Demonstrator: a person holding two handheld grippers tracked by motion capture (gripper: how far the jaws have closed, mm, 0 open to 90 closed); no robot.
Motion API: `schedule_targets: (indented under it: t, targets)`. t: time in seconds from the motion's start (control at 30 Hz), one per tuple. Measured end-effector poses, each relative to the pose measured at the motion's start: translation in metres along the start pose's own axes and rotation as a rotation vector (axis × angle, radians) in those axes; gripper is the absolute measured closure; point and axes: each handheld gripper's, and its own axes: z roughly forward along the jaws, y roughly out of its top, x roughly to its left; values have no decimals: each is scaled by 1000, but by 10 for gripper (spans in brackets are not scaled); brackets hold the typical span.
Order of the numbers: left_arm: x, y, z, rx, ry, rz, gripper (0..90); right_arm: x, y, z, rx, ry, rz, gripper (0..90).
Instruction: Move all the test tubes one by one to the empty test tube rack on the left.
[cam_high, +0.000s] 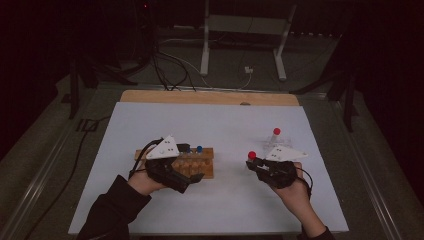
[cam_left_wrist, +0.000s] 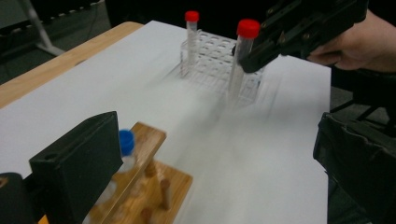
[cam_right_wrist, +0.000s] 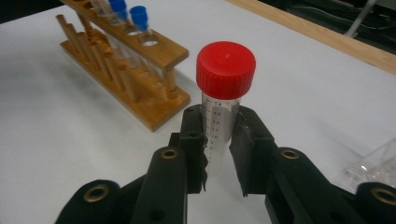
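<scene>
My right gripper (cam_right_wrist: 219, 140) is shut on a clear graduated tube with a red cap (cam_right_wrist: 226, 63), held upright above the white table. In the high view the right gripper (cam_high: 253, 163) and this tube (cam_high: 252, 155) sit just left of a clear plastic rack (cam_left_wrist: 210, 53). A second red-capped tube (cam_high: 276, 132) stands in that rack. My left gripper (cam_high: 190, 162) is open, its jaws wide on either side of the wooden rack (cam_high: 197, 165). A blue-capped tube (cam_left_wrist: 125, 142) in that rack stands close to the left jaw without touching it.
The wooden rack (cam_right_wrist: 126, 60) holds two blue-capped tubes (cam_right_wrist: 138, 16). A white sheet (cam_high: 220, 125) covers the table, with a wooden strip (cam_high: 210, 97) along its far edge. Cables and a metal stand (cam_high: 242, 30) lie on the floor beyond.
</scene>
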Motion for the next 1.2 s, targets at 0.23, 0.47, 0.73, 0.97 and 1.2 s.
schedule_targets:
  t: [0.23, 0.47, 0.73, 0.97, 1.2]
  targets:
    - [-2, 9, 12, -12, -45, 11, 29, 8, 1, 0, 1, 27, -21, 749]
    - [-9, 19, 27, -15, -85, 32, 46, 13, 1, 2, 3, 43, -36, 749]
    - [-16, 24, 45, -16, -105, 37, 101, 16, 2, 2, -2, 60, -41, 749]
    - [-23, 24, 61, -22, -131, 56, 234, 19, 1, 3, 1, 71, -42, 749]
    - [-27, 23, 75, -26, -123, 58, 417, 21, 0, 4, 6, 81, -45, 749]
